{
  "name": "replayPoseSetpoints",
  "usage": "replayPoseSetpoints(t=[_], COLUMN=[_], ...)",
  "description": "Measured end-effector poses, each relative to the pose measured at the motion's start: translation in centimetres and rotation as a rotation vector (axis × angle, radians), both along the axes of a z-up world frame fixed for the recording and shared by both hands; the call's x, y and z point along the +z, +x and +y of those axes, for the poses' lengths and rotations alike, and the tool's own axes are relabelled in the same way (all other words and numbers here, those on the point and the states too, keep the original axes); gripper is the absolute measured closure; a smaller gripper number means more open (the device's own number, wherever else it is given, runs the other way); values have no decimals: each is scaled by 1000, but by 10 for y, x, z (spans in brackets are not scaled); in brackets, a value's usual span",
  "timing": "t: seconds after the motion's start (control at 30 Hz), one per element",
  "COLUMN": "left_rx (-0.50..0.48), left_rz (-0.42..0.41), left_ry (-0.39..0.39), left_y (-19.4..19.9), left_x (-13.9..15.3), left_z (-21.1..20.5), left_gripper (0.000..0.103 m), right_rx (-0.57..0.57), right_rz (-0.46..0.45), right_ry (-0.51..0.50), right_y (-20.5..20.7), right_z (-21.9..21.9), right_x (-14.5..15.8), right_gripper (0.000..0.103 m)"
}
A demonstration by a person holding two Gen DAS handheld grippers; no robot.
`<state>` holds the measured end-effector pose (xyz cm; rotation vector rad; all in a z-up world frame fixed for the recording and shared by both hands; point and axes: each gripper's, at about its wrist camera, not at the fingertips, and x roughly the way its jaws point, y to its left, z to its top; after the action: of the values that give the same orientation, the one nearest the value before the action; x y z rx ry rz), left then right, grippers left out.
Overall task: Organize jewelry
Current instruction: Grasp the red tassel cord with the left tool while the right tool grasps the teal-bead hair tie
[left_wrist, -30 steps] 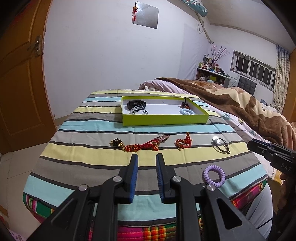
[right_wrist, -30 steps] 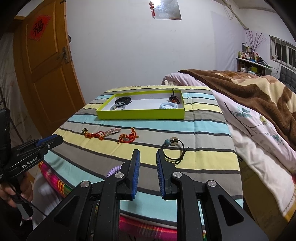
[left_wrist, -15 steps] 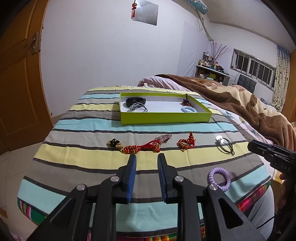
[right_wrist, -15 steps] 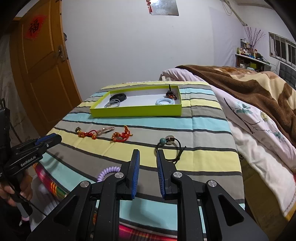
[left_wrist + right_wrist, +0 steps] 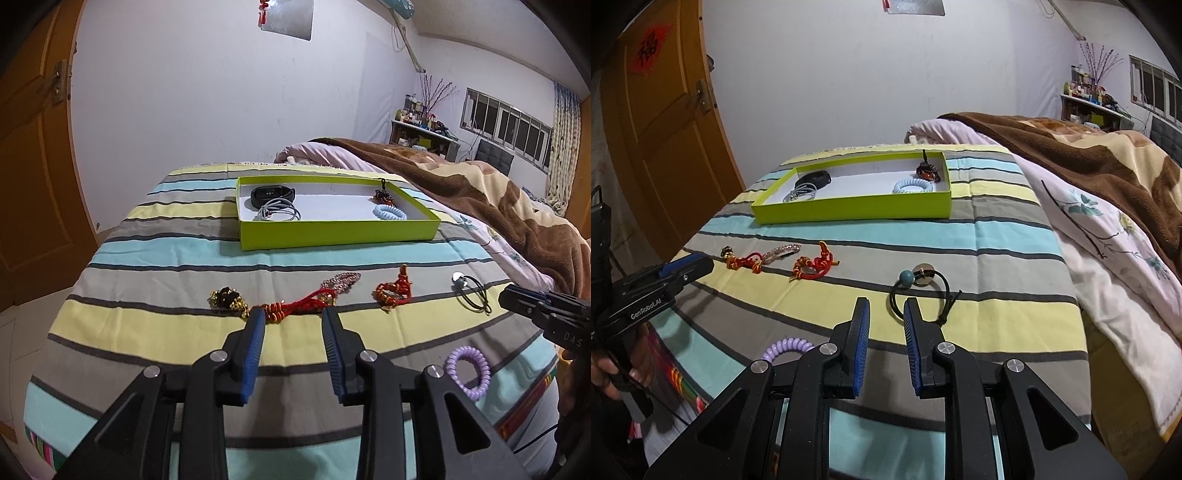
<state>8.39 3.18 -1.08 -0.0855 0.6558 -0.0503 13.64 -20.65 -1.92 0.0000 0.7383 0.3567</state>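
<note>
Left gripper (image 5: 292, 316): jaws opening, empty; red knotted cord bracelet (image 5: 295, 307) just ahead, so straddle its middle.
Right gripper (image 5: 885, 309): apart, empty; black hair tie (image 5: 919, 291) ahead.

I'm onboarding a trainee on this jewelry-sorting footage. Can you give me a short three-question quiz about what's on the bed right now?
1. True or false: the green box is empty.
2. Multiple choice: which item lies nearest the right tongs? A) the black hair tie with a teal bead B) the blue coil hair tie C) the long red cord bracelet
3. Fill in: the purple coil hair tie lies on the striped ____, outside the box.

Key
1. False: it holds a black wristband, a grey cable, a dark beaded charm and the blue coil hair tie.
2. A
3. bedspread
</note>
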Motion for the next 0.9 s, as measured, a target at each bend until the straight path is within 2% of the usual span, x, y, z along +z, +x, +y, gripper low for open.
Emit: replayPoseSetpoints(t=[0.3, 0.43, 0.53, 0.63, 0.73, 0.9], left_rx=[-82, -123, -162, -170, -168, -195], left_rz=[22, 58, 111, 125, 131, 116], left_ry=[13, 15, -12, -17, 5, 94], left_y=[28, 41, 48, 48, 47, 38], left_x=[-1, -8, -15, -16, -16, -16], left_z=[0, -1, -1, -1, -3, -12], left_gripper=[63, 63, 63, 62, 62, 62], right_rx=[17, 18, 17, 17, 24, 40], right_rz=[33, 49, 62, 75, 87, 102], right_ry=[-10, -19, -27, -29, -42, -55], right_y=[21, 29, 33, 37, 40, 43], right_z=[9, 11, 12, 13, 15, 18], right_x=[-11, -17, -21, -24, -26, -29], right_gripper=[83, 83, 83, 83, 83, 83])
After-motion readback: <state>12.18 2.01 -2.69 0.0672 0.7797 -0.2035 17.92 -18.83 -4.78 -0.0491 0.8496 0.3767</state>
